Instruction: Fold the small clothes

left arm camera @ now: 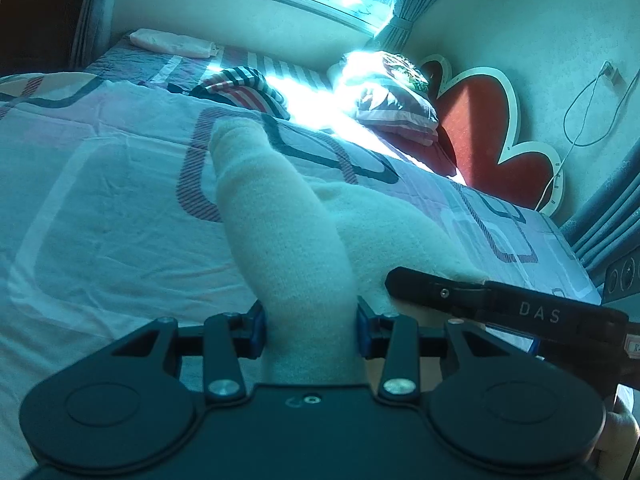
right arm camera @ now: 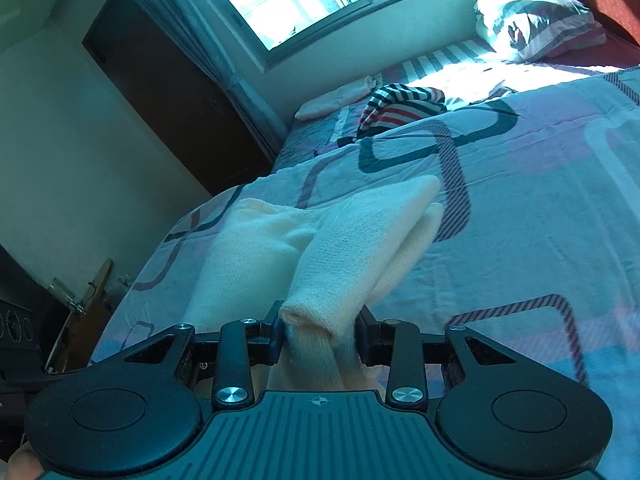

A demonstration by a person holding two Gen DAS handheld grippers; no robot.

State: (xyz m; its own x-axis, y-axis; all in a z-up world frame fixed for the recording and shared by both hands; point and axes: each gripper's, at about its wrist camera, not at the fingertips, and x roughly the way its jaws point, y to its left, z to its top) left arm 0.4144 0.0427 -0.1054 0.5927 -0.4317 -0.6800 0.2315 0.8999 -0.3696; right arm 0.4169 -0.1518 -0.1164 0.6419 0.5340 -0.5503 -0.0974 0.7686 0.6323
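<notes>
On the near part of the bed (left arm camera: 100,216), the cream knit garment (left arm camera: 280,216) is lying bunched, both grippers' jaws clamping its folds. The left gripper (left arm camera: 308,334) view alone is showing the right gripper (left arm camera: 440,292) alongside and a red headboard (left arm camera: 480,128). The right gripper (right arm camera: 318,338) view alone is showing a dark doorway (right arm camera: 160,92).

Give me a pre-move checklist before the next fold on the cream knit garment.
1. Left gripper clamped on the cream knit garment: ok, the pads press on a bunched part.
2. Right gripper clamped on the same garment: ok.
3. Both ends lifted evenly: cannot tell.
4. Bedspread ahead free for laying down: ok, bare fabric beyond the garment.
5. Striped garment out of the fold path: ok, it lies farther up the bed.
6. Right gripper's finger clear of the left gripper: ok, apart but close.
</notes>
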